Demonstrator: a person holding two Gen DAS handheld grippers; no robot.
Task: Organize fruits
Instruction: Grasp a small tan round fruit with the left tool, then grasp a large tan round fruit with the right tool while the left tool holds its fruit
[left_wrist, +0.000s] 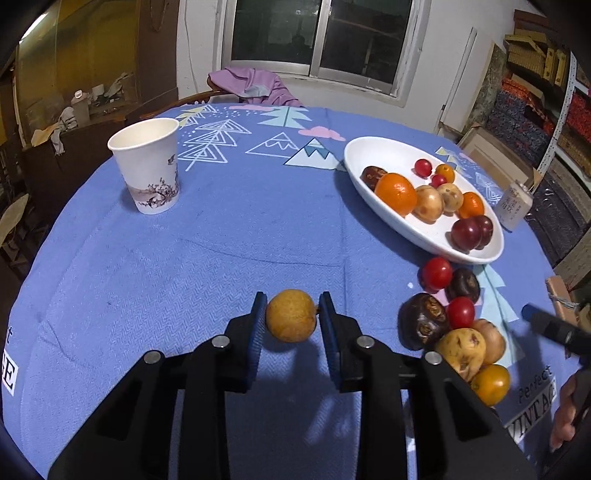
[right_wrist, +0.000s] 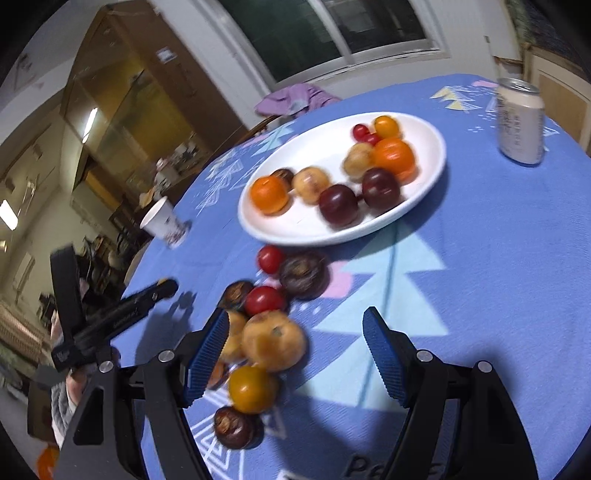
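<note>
My left gripper (left_wrist: 291, 314) is shut on a round tan fruit (left_wrist: 291, 315), held just above the blue tablecloth. A white oval plate (left_wrist: 373, 151) at the right holds oranges, tan fruits, dark plums and small tomatoes. A loose pile of fruit (left_wrist: 454, 325) lies on the cloth in front of the plate. In the right wrist view my right gripper (right_wrist: 295, 350) is open and empty, its left finger beside the pile's tan fruit (right_wrist: 273, 341). The plate (right_wrist: 291, 229) lies beyond the pile.
A paper cup (left_wrist: 147, 170) stands at the far left of the table. A drink can (right_wrist: 519, 122) stands right of the plate. A chair with purple cloth (left_wrist: 251, 86) stands behind the table. The left gripper's body (right_wrist: 110, 317) shows at the left of the right wrist view.
</note>
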